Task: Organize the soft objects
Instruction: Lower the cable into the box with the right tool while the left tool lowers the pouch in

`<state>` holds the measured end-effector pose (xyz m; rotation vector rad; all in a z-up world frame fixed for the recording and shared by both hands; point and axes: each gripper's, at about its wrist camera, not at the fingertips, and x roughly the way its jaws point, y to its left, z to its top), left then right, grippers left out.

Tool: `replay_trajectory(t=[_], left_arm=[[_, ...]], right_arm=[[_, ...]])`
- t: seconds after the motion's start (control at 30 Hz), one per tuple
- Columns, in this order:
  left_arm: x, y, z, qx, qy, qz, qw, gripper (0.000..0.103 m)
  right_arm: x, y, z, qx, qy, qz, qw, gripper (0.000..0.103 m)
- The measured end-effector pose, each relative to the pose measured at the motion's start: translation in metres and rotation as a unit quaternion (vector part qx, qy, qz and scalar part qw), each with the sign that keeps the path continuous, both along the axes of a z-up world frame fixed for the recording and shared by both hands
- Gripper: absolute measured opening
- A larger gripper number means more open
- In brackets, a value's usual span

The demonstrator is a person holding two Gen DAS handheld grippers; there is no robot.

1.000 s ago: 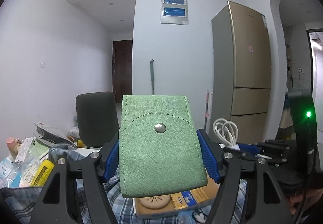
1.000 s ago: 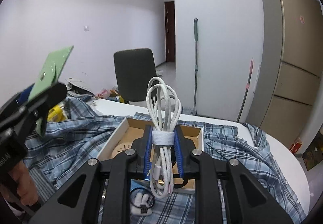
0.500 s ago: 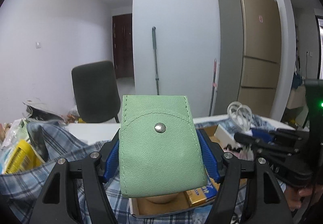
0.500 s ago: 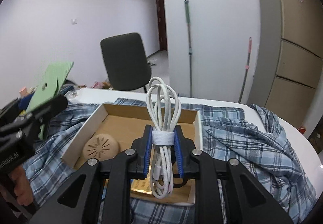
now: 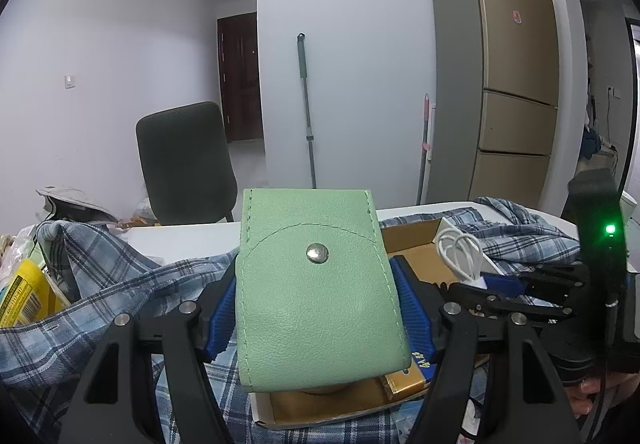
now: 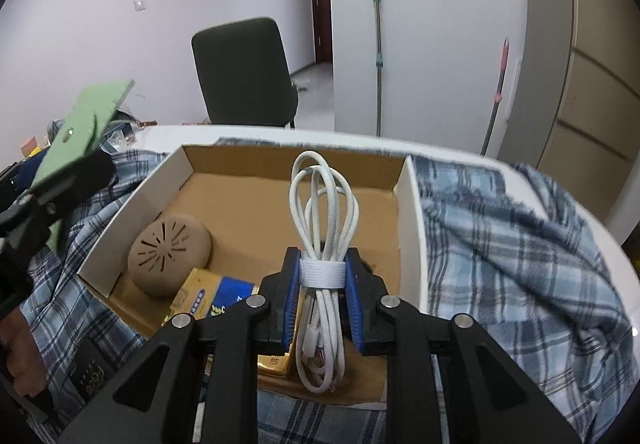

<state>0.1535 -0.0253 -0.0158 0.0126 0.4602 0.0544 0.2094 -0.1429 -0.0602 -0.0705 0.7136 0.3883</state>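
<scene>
The left gripper (image 5: 318, 308) is gripping a green pouch (image 5: 318, 284) above a cardboard box (image 6: 408, 212). Only the right view is showing inside: the right gripper (image 6: 322, 296) is clamping a coiled white cable (image 6: 322, 244) over a tan round pad (image 6: 170, 248).

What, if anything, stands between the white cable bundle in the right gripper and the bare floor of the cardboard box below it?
Nothing visible blocks it. The right gripper holds the white cable bundle over the cardboard box. The round tan item and the gold and blue packet lie to the left, leaving bare floor behind the bundle.
</scene>
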Motion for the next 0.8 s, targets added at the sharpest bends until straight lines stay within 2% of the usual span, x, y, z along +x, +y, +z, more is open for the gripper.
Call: replay_trajectory(t=[0.17,0.2,0.23,0.3,0.37,0.4,0.8], left_arm=[[0.000,0.001,-0.002,-0.003,0.005,-0.003,1.0000,0.072],[0.000,0.002,-0.002,-0.004,0.007,-0.004,1.0000,0.072],[0.001,0.002,-0.002,-0.006,0.009,-0.004,0.9999,0.072],[0.004,0.005,-0.004,-0.013,0.013,-0.002,0.9998,0.075],[0.009,0.008,-0.007,-0.023,0.027,-0.002,0.9994,0.086],[0.010,0.010,-0.008,-0.025,0.033,-0.001,0.9991,0.088],[0.004,0.013,0.001,-0.026,0.015,0.014,0.9994,0.088]], right_arm=[[0.004,-0.003,-0.006,-0.002,0.015,-0.004,1.000,0.025],[0.004,-0.004,-0.007,-0.004,0.014,-0.007,1.000,0.032],[0.003,-0.004,-0.007,-0.005,0.012,-0.008,1.000,0.047],[0.002,-0.005,-0.006,-0.002,0.002,-0.008,1.000,0.064],[0.000,-0.006,-0.002,-0.008,-0.013,-0.012,1.000,0.064],[-0.002,-0.006,0.000,-0.011,-0.018,-0.013,1.000,0.064],[-0.007,-0.015,0.017,0.009,-0.032,-0.027,0.999,0.064]])
